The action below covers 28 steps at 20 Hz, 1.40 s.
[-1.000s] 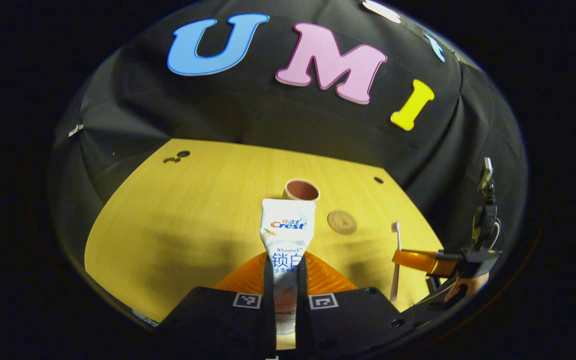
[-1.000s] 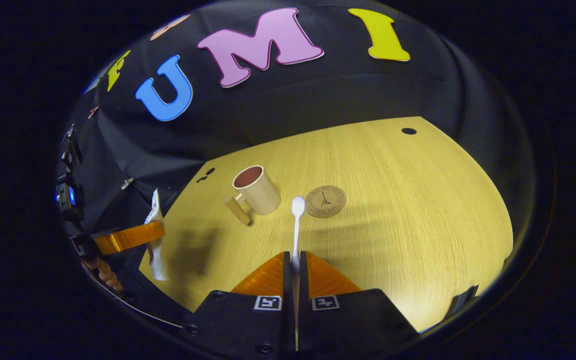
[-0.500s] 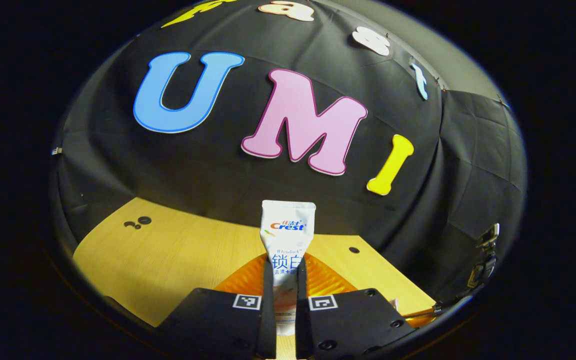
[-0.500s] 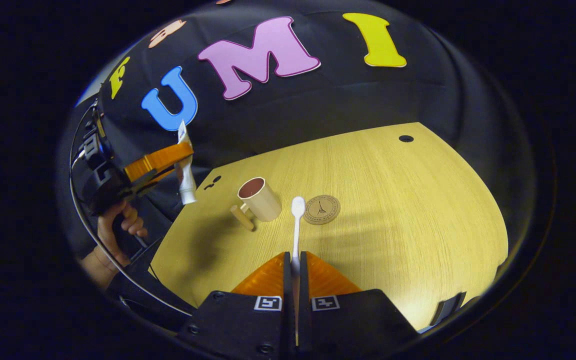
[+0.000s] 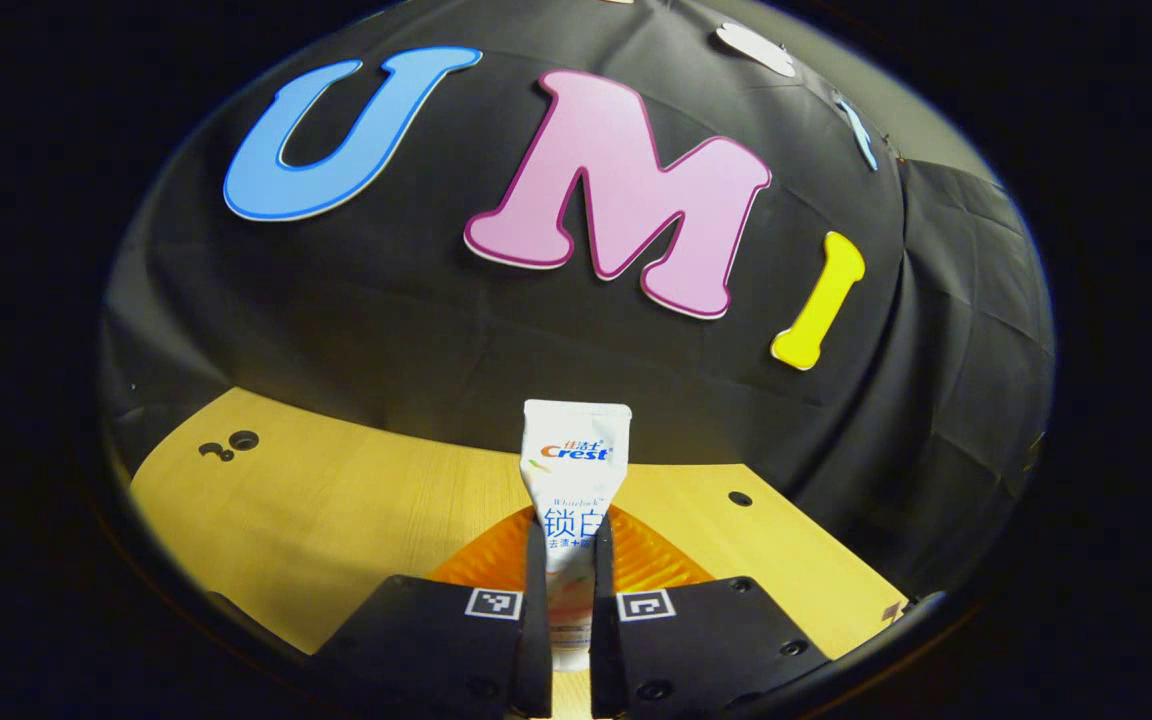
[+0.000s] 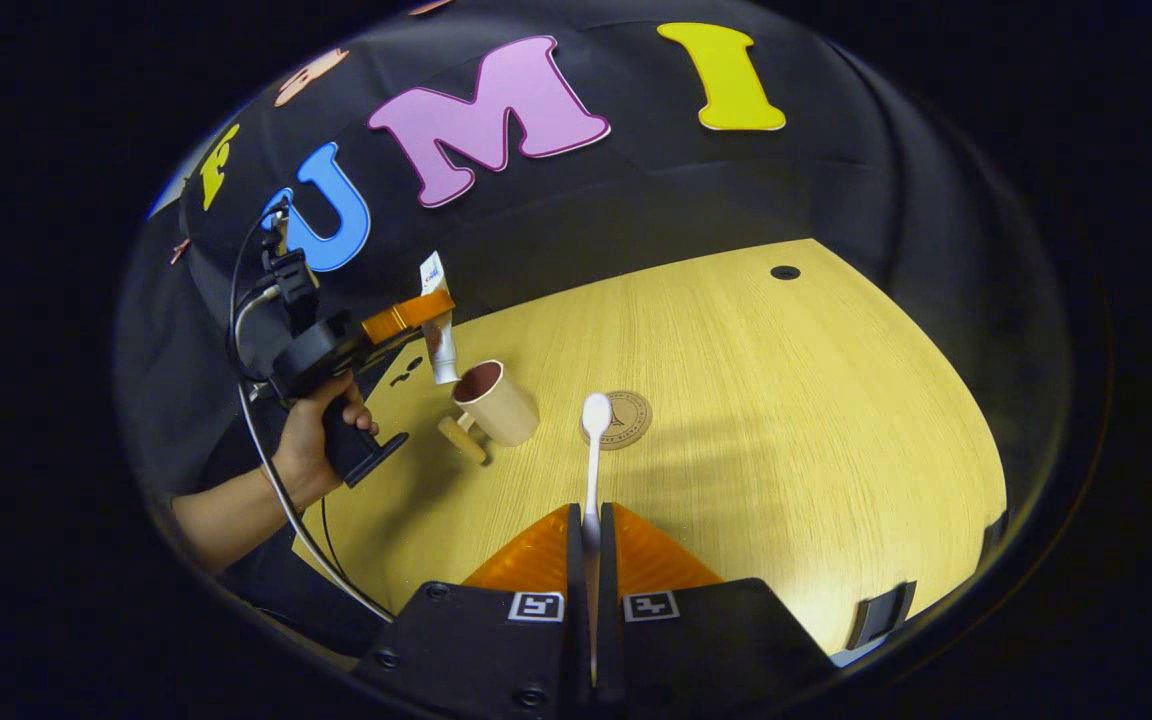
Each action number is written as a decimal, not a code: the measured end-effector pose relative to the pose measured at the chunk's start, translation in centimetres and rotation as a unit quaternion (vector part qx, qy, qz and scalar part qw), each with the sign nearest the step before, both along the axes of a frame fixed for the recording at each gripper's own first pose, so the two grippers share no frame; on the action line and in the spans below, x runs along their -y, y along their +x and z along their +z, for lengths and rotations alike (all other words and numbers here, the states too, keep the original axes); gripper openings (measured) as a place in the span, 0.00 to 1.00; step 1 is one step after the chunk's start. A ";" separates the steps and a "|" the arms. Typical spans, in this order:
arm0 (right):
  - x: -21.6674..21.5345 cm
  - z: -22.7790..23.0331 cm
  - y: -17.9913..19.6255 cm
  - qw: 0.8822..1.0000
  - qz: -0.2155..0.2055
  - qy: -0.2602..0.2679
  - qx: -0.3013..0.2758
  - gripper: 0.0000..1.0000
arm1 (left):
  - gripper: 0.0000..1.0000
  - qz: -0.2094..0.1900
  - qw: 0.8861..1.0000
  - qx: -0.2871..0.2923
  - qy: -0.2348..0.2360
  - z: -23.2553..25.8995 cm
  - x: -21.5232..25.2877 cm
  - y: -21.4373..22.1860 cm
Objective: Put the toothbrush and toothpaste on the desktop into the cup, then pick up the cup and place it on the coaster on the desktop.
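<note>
My left gripper [image 5: 568, 545] is shut on the white toothpaste tube [image 5: 573, 470], which stands upright between its fingers. In the right gripper view the same left gripper [image 6: 416, 312] holds the toothpaste tube [image 6: 438, 330] cap down, just above and to the left of the beige cup [image 6: 496, 402]. The cup stands upright on the wooden desktop [image 6: 786, 420], its handle toward the front left. My right gripper [image 6: 586, 530] is shut on the white toothbrush [image 6: 593, 450], head pointing away. The round brown coaster [image 6: 621, 420] lies right of the cup, partly behind the brush head.
A hand [image 6: 321, 440] and forearm hold the left gripper's black handle, with a cable [image 6: 281, 500] trailing down. Small holes [image 6: 784, 272] mark the desktop's far right corner and the far left [image 5: 231, 443]. The black wall stands close behind the desk.
The left gripper has carried the toothpaste forward and right to just above the cup's left side. The right gripper with the toothbrush has barely shifted.
</note>
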State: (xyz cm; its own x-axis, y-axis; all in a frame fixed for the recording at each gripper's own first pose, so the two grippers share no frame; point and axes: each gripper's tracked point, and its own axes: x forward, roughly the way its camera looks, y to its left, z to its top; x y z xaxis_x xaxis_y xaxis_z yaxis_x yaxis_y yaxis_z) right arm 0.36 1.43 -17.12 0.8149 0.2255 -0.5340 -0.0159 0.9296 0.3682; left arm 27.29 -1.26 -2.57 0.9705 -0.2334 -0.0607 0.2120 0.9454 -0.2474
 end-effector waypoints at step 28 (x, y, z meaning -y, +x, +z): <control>-3.0 6.3 6.2 0.994 -0.010 0.075 0.081 0.06 | 0.76 -0.004 0.996 -0.055 0.072 -5.2 -2.3 -4.9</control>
State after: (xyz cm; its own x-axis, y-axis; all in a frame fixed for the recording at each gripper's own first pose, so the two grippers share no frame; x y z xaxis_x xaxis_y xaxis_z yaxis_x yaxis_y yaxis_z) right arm 6.51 4.42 -10.78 0.8928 0.2743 -0.3573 -0.0674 0.8656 0.4961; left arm 22.40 1.08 -7.74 0.9544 -0.2217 -0.2001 0.1983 0.9714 -0.1305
